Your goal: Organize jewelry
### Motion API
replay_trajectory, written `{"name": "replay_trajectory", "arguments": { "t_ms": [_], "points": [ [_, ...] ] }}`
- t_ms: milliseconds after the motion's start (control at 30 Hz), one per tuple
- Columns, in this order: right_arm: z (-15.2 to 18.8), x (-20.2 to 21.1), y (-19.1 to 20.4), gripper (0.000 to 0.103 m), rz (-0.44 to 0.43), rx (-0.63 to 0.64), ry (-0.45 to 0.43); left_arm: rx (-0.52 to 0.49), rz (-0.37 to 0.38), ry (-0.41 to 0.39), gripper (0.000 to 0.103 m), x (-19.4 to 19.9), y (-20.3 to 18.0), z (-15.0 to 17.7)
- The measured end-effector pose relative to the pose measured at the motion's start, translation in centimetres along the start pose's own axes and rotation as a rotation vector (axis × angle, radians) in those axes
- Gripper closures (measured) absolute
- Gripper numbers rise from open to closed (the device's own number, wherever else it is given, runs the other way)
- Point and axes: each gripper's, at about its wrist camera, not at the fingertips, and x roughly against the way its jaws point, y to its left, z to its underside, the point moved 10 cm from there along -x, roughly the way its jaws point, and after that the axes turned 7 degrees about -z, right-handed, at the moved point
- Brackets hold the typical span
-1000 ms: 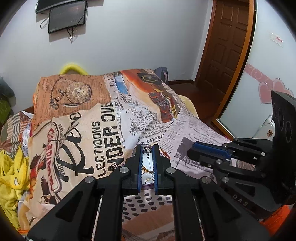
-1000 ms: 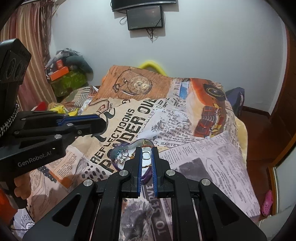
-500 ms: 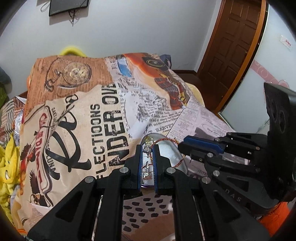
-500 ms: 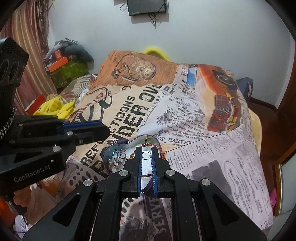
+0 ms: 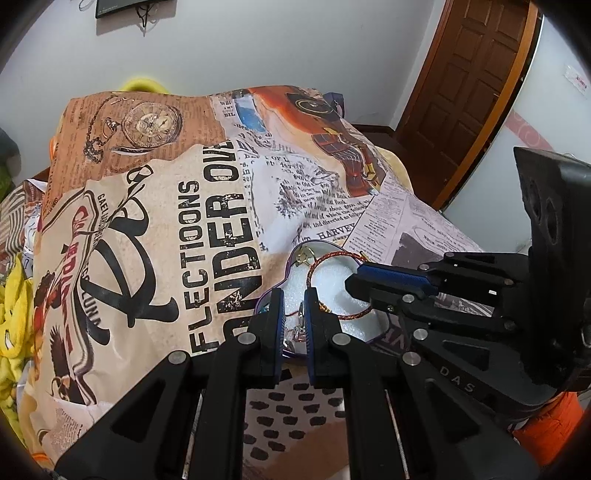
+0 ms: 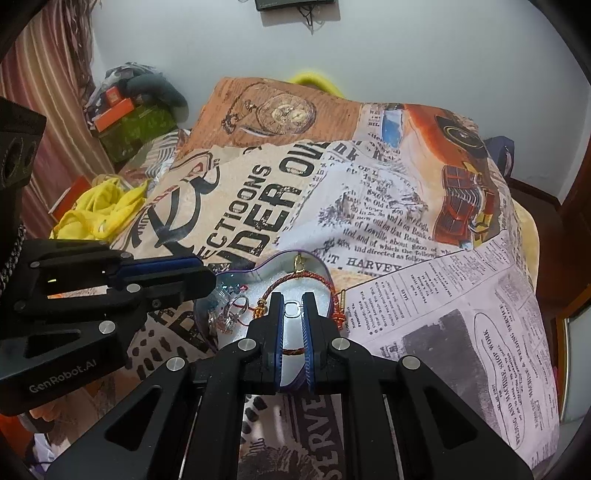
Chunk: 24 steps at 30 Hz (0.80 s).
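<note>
braided bracelet (image 6: 295, 277) beyond right fingers (image 6: 275, 314), in tin (image 6: 314, 264)

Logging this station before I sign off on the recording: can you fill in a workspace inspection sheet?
Surface: bed under a newspaper-print bedspread, rumpled.
Job's things: heart-shaped tin lying open on the bedspread, white lining; red braided cord bracelet draped over its rim; silver pieces at its left side.
Clutter: yellow cloth, boxes piled by the curtain.
Grippers: left hand-held gripper and right hand-held gripper both over the tin, jaws narrow; what each holds unclear.
Cables: wires hanging below the wall screen.
Surroundings: wooden door, white walls.
</note>
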Motion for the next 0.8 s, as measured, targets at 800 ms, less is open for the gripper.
{"name": "replay_trajectory", "arguments": {
  "t_ms": [800],
  "points": [
    [-3.4, 15.3, 5.7, 0.084, 0.12, 0.114, -0.297, 0.011, -0.104, -0.341, 0.075, 17.7, -1.0, -2.5]
  ]
}}
